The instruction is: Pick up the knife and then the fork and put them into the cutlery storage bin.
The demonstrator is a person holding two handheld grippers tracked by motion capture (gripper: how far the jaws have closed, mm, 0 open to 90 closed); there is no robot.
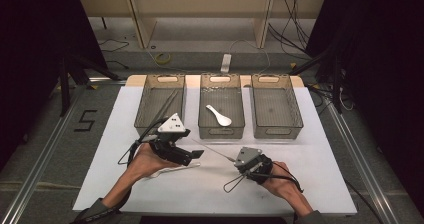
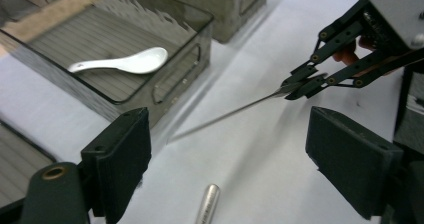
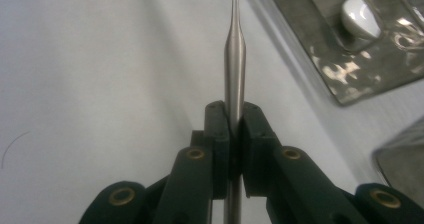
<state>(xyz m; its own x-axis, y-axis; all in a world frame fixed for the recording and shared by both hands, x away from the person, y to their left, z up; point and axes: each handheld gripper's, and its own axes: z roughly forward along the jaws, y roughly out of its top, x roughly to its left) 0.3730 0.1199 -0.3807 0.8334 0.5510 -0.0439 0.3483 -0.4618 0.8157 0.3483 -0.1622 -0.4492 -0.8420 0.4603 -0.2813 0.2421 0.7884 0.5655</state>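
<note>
My right gripper [image 1: 236,159] [image 3: 234,129] is shut on a thin metal chopstick [image 1: 215,152] [image 3: 234,59], whose tapered end points left, toward the bins. In the left gripper view the same chopstick [image 2: 235,111] slants over the white table, pinched in the right gripper [image 2: 300,86]. My left gripper [image 1: 192,156] [image 2: 230,154] stands open with nothing between its jaws, just left of the chopstick's tip. Below it on the table lies a round metal handle end [image 2: 210,204]. A white spoon [image 1: 219,115] [image 2: 125,63] lies in the middle bin [image 1: 221,130].
Three grey bins stand side by side at the back of the white table. The left bin [image 1: 142,109] holds metal chopsticks [image 1: 167,106]; the right bin [image 1: 276,130] looks bare. A pale object [image 1: 167,171] lies on the table under my left hand.
</note>
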